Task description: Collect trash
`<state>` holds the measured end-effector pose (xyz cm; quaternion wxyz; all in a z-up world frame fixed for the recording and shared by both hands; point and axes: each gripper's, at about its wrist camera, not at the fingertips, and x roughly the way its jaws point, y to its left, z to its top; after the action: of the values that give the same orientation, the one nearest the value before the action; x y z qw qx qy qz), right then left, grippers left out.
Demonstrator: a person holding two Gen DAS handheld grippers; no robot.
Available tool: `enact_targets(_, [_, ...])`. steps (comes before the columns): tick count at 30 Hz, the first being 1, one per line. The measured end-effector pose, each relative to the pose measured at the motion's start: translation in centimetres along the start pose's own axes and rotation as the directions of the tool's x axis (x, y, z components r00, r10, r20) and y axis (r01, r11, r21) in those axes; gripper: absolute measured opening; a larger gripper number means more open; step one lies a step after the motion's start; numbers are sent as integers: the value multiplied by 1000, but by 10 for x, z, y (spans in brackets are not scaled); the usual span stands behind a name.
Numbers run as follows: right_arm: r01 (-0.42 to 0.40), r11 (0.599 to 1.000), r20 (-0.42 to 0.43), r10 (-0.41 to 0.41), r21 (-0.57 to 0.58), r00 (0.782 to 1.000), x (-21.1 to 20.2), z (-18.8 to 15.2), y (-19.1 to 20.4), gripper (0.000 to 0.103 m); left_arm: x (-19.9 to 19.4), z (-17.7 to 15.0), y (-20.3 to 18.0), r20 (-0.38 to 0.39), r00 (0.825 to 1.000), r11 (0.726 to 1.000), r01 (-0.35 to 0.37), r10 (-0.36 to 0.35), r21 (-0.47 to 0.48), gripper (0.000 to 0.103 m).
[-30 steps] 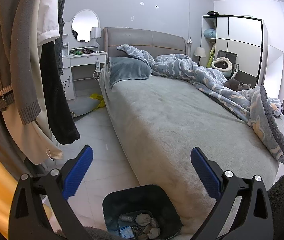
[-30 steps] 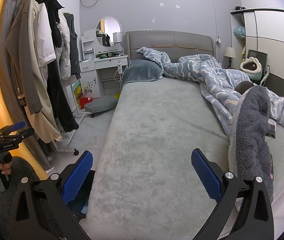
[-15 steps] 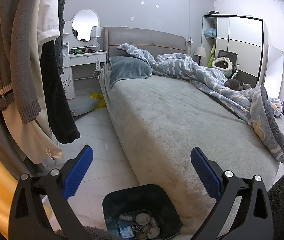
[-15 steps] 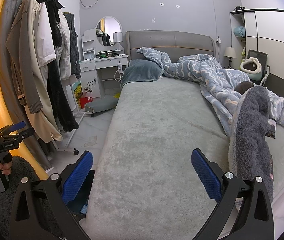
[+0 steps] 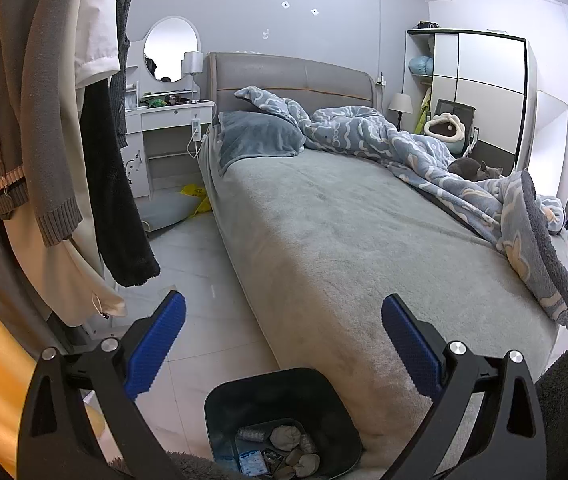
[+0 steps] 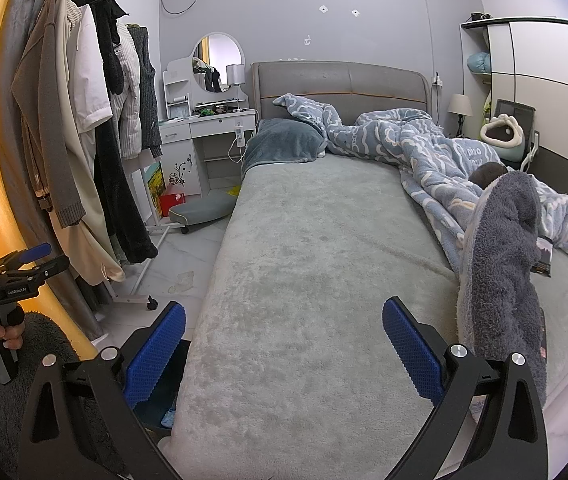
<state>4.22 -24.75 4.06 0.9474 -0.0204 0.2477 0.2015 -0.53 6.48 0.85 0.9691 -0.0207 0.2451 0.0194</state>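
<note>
Below left claw (image 5: 283, 334), dark bin (image 5: 220, 408) holds crumpled wrappers; both claws wide, right claw (image 6: 284, 334) empty.

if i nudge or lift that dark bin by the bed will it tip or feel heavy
The bin is probably light: it looks like thin plastic and holds only a shallow layer of crumpled trash. It seems wider at the rim than the base, so a push up high might tip it; low down, it would likely slide on the smooth tile floor.

Dark bin (image 5: 284, 412) beside the bed holds crumpled trash (image 5: 284, 438).

One bin (image 5: 280, 420), perhaps one cat (image 5: 471, 168).
</note>
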Motion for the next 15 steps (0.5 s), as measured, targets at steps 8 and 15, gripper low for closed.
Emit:
enact_targets(8, [0, 1000, 0, 0, 1, 1000, 0, 0, 0, 100, 0, 1, 1, 0, 1000, 1000, 0, 0, -1, 100])
enact_targets(15, [0, 1000, 0, 0, 0, 1000, 0, 0, 0, 100, 0, 1, 2, -1, 1000, 1000, 0, 0, -2, 100])
